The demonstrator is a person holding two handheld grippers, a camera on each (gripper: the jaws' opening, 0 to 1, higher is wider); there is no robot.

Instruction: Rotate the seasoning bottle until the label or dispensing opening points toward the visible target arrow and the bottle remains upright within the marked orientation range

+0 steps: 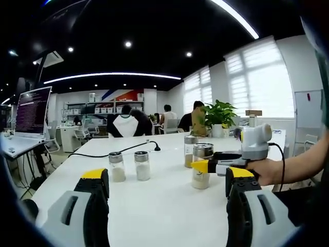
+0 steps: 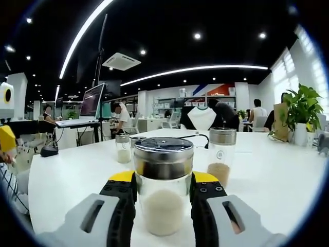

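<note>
In the right gripper view, the right gripper point(image 2: 163, 193) sits at bottom centre with its jaws pinching a seasoning bottle point(image 2: 163, 185), upright on the white table point(image 2: 77, 175). Just behind to the right stands a second bottle point(image 2: 221, 157); farther left, a small jar point(image 2: 123, 148). In the left gripper view, the left gripper point(image 1: 167, 180) has its jaws spread over bare tabletop, two shakers point(image 1: 129, 165) beyond at centre.

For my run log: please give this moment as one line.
right gripper: shut on bottle, upright | left gripper: open, free | table: three other bottles
</note>
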